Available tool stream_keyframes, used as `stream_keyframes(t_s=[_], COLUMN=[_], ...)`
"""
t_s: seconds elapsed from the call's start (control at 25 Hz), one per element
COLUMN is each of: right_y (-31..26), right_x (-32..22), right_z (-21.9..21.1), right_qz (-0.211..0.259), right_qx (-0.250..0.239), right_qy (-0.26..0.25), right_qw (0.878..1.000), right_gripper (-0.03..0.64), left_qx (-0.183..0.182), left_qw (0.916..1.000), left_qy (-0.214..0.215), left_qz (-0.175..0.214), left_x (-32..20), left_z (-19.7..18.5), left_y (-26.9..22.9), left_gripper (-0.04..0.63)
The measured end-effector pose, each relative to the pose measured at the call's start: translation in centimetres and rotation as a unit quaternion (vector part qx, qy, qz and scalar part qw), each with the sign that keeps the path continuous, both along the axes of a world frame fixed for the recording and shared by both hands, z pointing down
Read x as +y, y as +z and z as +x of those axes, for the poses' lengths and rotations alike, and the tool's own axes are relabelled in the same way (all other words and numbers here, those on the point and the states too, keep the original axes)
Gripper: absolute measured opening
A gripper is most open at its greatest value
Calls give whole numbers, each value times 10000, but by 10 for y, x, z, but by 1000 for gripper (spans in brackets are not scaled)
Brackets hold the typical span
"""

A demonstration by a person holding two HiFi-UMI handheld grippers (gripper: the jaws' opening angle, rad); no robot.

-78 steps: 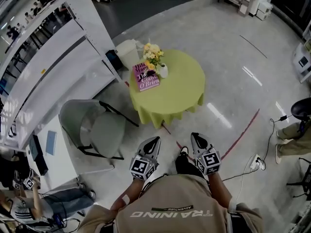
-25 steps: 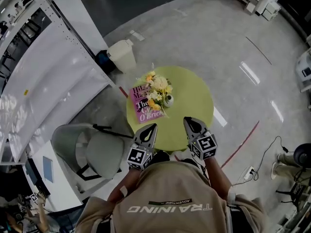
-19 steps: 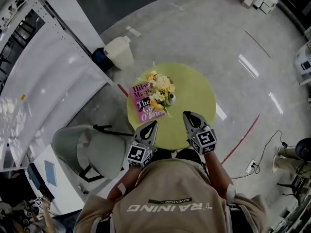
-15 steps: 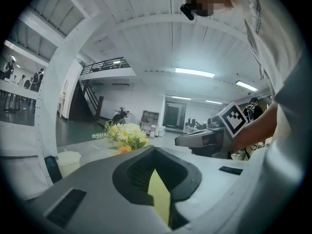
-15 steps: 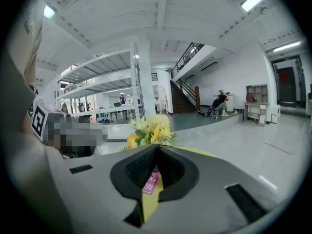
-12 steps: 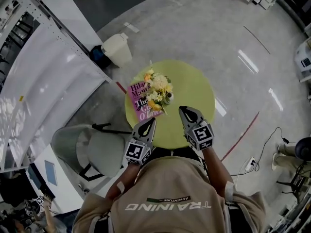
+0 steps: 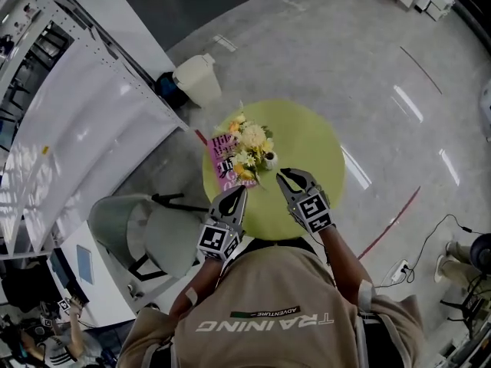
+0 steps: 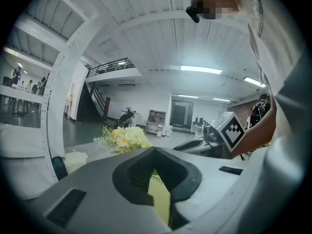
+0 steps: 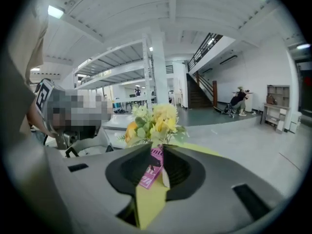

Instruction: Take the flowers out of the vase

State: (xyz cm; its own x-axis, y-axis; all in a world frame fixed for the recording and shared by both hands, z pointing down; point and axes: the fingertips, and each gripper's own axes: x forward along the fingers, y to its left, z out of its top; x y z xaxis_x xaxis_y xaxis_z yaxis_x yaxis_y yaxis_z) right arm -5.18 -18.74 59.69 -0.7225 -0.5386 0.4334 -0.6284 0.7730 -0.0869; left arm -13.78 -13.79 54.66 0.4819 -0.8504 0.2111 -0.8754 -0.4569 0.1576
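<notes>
Round green-clothed table (image 7: 307,140), small white, perhaps ceramic, vase (image 7: 270,160)

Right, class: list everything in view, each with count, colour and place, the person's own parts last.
Table: one, yellow-green cloth, mid-floor.
Flowers: one bunch, yellow and white, in the vase.
Vase: one, white, on the table beside the book.
Book: one, pink, on the table's left side.
Chair: one, grey, left of the table.
Bin: one, cream, beyond the table.
Shelving: one, white, far left.
Left gripper: one, grey, jaws together, empty, at the table's near edge.
Right gripper: one, grey, jaws opening, nothing between them, near the vase.
</notes>
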Motion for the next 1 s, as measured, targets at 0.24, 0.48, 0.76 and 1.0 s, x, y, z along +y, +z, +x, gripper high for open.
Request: stream_keyframes(t_s=[0.24,0.48,0.76,1.0], right_y=[37,73,108,117], right_x=[-31,-58,-73,-81], right_z=[-21,-40,-60,-75], right_qz=[-36,18,-30,-116], right_qx=[441,1028,1533,1509], right_qy=[-341,-675,-926,-1030], right_qw=[9984,9924,9838,9831], right_gripper=[118,141,141,141], left_qx=[39,64,72,108], left_qw=[9998,9993,9992,9990], left_qy=[-208,-356,-387,-402], left_qz=[-9,-34,-101,-178], left_x=[-10,-12,-9,-6], left_z=[-9,-19,-33,-40], left_y=[3,8,16,22], left_gripper=[2,2,2,2])
